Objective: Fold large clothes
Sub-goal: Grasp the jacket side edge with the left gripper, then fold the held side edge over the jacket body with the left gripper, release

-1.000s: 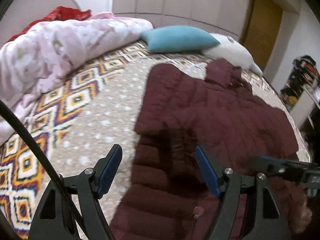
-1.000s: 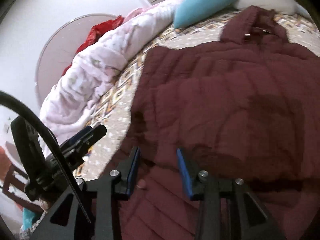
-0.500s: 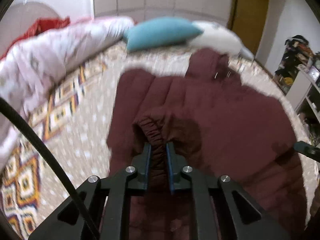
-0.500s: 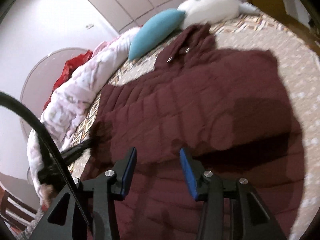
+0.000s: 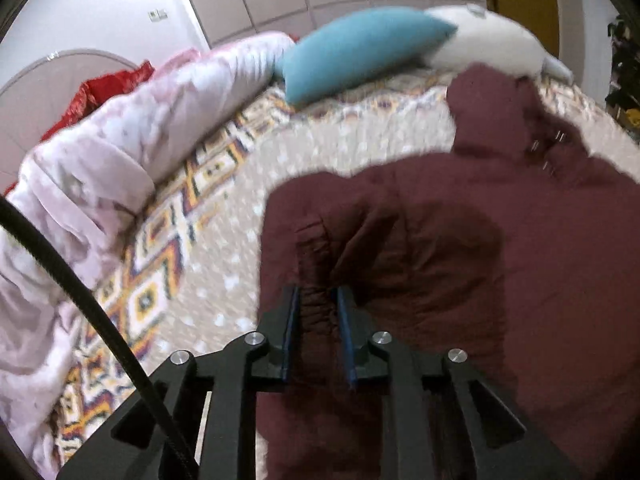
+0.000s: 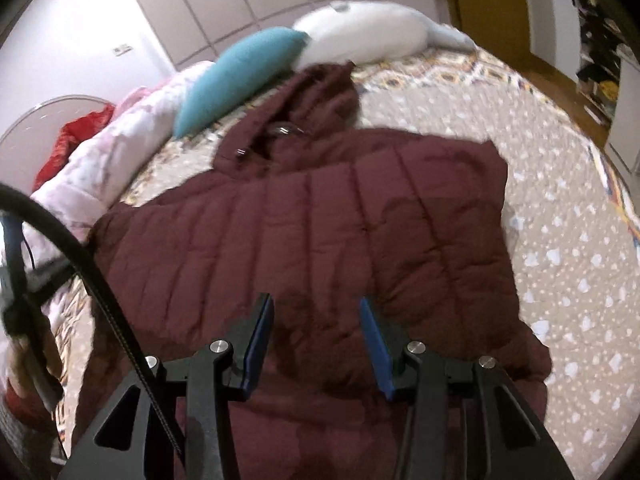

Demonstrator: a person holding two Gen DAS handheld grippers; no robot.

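Observation:
A dark maroon quilted jacket [image 5: 500, 280] lies spread on the bed, hood [image 5: 488, 108] toward the pillows. My left gripper [image 5: 318, 304] is shut on the gathered cuff of its sleeve [image 5: 316, 276] and holds it over the jacket body. In the right wrist view the jacket [image 6: 320, 232] fills the middle, hood [image 6: 316, 96] at the far end. My right gripper [image 6: 316, 316] is open and empty just above the jacket's lower part.
A patterned beige bedspread [image 5: 224, 208] covers the bed. A pink quilt [image 5: 120, 140] is bunched along the left side. A teal pillow [image 5: 360, 52] and a white pillow [image 5: 492, 36] lie at the head. A shelf with clutter [image 6: 600, 60] stands at the far right.
My left gripper shut on the sleeve cuff and carries it over the jacket body. My right gripper stayed open and pulled back, so more of the jacket shows.

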